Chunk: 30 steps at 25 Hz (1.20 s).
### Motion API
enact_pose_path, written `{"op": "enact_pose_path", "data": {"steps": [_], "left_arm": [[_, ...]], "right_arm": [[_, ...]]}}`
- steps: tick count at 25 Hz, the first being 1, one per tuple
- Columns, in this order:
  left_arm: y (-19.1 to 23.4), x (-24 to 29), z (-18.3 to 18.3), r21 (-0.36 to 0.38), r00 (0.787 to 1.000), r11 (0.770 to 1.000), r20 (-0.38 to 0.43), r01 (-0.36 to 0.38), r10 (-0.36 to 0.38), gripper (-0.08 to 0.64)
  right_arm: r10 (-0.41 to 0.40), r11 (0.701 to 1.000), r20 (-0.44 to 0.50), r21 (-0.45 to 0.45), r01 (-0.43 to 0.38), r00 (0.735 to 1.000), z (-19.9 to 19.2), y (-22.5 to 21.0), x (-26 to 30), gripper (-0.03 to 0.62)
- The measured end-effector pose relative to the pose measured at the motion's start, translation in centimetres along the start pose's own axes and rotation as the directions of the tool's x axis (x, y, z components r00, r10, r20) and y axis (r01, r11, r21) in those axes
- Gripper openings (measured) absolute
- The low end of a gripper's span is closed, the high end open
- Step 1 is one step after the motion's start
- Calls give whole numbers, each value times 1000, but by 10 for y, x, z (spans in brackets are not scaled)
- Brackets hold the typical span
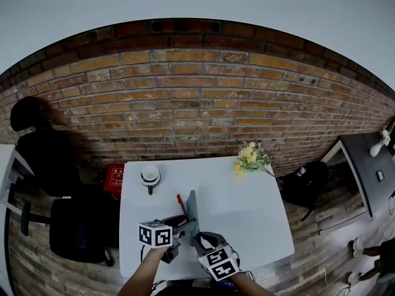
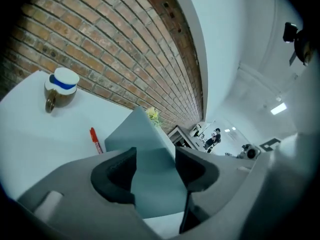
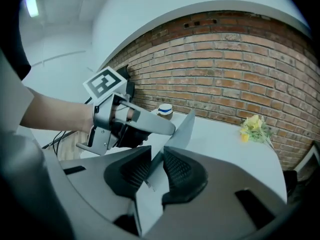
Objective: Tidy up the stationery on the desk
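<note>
My right gripper [image 3: 156, 160] pinches the lower edge of the grey-blue notebook [image 3: 185, 129], holding it tilted up over the white desk [image 1: 247, 214] near the red pen [image 2: 95, 140], while my left gripper [image 2: 155, 166] stands with jaws spread wide, the notebook between them but unclamped.
</note>
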<state>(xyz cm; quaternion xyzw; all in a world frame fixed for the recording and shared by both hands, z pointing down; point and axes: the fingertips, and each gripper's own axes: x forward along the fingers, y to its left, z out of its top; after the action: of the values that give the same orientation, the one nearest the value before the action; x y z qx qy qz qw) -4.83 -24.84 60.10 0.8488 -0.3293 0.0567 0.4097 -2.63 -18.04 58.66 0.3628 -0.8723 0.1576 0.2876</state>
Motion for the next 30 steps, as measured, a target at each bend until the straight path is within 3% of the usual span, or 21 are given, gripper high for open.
{"op": "enact_pose_path", "data": {"steps": [4, 8, 11, 20, 23, 30], "left_arm": [[-7, 10, 16, 13, 998, 999, -37, -42, 42, 253], [-6, 25, 3, 44, 982, 993, -146, -112, 117, 265], [-5, 30, -9, 32, 972, 989, -182, -141, 145, 265], [-2, 28, -12, -155, 981, 975, -139, -157, 136, 190], [3, 21, -9, -200, 984, 965, -102, -167, 149, 137], [8, 10, -3, -316, 993, 941, -30, -119, 116, 86]], "right_arm": [[-6, 1000, 10, 6, 6, 1000, 2, 2, 2, 83], [-8, 1000, 18, 11, 8, 1000, 3, 4, 2, 81], [-3, 1000, 17, -10, 3, 1000, 2, 5, 1, 80], [42, 998, 39, -40, -40, 998, 6, 9, 1, 78], [21, 999, 56, -29, -19, 998, 4, 3, -4, 23], [-29, 999, 61, 48, 26, 998, -7, -33, -19, 15]]}}
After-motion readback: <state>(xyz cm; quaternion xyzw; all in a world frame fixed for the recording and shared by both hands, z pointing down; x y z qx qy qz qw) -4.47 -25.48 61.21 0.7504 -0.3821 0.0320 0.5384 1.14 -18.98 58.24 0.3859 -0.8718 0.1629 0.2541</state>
